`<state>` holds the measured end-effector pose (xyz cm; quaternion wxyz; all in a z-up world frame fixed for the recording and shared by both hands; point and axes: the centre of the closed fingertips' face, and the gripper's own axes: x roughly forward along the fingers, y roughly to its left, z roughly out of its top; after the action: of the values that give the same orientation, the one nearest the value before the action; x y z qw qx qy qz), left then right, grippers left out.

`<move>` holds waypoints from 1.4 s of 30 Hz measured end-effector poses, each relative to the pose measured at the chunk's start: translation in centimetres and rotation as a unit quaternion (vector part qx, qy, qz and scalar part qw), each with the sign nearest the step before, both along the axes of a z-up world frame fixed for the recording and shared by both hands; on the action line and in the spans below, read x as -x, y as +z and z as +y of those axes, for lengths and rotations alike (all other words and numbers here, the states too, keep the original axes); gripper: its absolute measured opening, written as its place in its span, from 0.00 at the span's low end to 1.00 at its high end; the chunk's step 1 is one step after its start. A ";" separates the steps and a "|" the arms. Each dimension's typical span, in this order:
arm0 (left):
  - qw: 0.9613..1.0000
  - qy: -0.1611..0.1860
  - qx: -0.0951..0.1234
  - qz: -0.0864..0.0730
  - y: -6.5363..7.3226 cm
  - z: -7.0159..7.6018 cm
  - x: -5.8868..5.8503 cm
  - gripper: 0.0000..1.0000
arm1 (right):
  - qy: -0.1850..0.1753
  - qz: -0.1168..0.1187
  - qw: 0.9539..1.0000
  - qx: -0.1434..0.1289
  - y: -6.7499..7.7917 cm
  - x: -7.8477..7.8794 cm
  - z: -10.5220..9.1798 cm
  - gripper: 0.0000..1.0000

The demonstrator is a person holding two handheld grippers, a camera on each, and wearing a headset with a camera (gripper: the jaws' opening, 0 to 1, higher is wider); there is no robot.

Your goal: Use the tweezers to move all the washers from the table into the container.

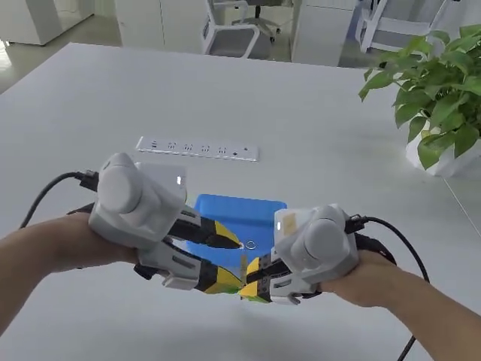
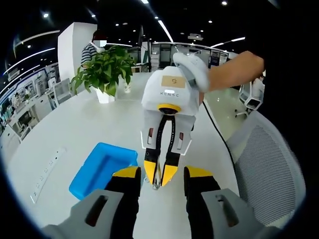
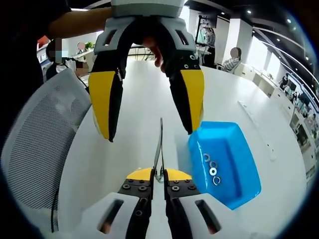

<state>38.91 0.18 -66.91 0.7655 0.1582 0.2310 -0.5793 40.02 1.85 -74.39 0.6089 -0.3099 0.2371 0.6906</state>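
The blue container (image 1: 240,214) lies on the white table just beyond both grippers. It holds several washers (image 3: 213,171); one washer (image 1: 249,244) shows near its front edge. My right gripper (image 3: 158,175) is shut on the metal tweezers (image 3: 159,144), whose thin tips point toward the left gripper. My left gripper (image 2: 163,174) faces it with jaws wide open, its yellow fingers (image 3: 102,99) on either side of the tweezer tips without touching them. In the head view the left gripper (image 1: 225,259) and right gripper (image 1: 255,274) meet nose to nose at the container's near edge.
A white power strip (image 1: 198,149) lies behind the container. A potted plant (image 1: 440,90) stands at the table's right edge. Office chairs (image 1: 240,26) stand beyond the far edge, and a mesh chair (image 2: 271,169) stands near me. People sit in the background.
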 end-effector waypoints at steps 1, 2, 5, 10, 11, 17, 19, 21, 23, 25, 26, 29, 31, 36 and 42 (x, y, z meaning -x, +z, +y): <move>1.000 0.002 0.002 -0.001 0.1 0.1 0.1 0.41 | 0.001 -0.001 1.000 0.000 0.1 0.0 0.0 0.08; 1.000 0.005 0.002 -0.001 0.1 0.3 0.1 0.41 | 0.001 -0.002 1.000 0.000 0.2 0.0 0.0 0.08; 1.000 0.015 0.010 0.000 0.4 0.5 0.2 0.46 | 0.000 -0.002 1.000 0.000 0.6 -0.2 -0.1 0.08; 0.999 0.034 0.016 0.005 0.5 1.2 0.5 0.55 | 0.001 0.000 1.000 0.001 1.5 -0.5 -0.3 0.08; 0.999 0.036 0.017 0.005 0.5 1.3 0.5 0.57 | 0.001 0.000 1.000 0.001 1.7 -0.6 -0.3 0.08; 0.998 0.057 0.027 0.014 0.5 1.9 0.5 0.67 | 0.000 0.004 1.000 0.000 2.7 -1.2 -0.3 0.08; 0.997 0.064 0.031 0.014 0.5 2.2 0.5 0.70 | 0.001 0.003 1.000 0.000 3.0 -1.4 -0.3 0.08; 0.997 0.073 0.035 0.015 0.6 2.4 0.4 0.72 | 0.000 0.003 1.000 -0.004 3.3 -1.8 -0.2 0.08; 0.996 0.079 0.037 0.013 0.7 2.7 0.3 0.74 | 0.001 0.001 1.000 -0.006 3.5 -2.1 -0.2 0.08; 0.995 0.088 0.041 0.014 0.7 3.0 0.2 0.75 | 0.002 -0.003 1.000 -0.009 3.9 -2.6 0.0 0.08; 0.995 0.092 0.042 0.015 0.7 3.1 0.1 0.77 | 0.003 -0.006 1.000 -0.010 4.0 -2.8 0.0 0.08; 0.993 0.103 0.045 0.019 0.6 3.6 0.1 0.81 | 0.003 -0.010 1.000 -0.015 4.4 -3.5 0.2 0.08; 0.993 0.105 0.048 0.019 0.5 3.7 0.1 0.82 | 0.003 -0.012 1.000 -0.017 4.5 -3.9 0.3 0.09; 0.992 0.115 0.056 0.021 0.6 4.2 -0.1 0.87 | 0.003 -0.021 1.000 -0.022 4.8 -5.1 0.6 0.09; 0.989 0.135 0.058 0.029 0.3 5.1 -0.8 0.94 | 0.004 -0.026 0.999 -0.027 4.6 -6.3 1.2 0.09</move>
<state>39.71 5.30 -66.62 0.8377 0.0639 0.2381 -0.4874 46.33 3.05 -69.78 0.6206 -0.3124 0.2011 0.6905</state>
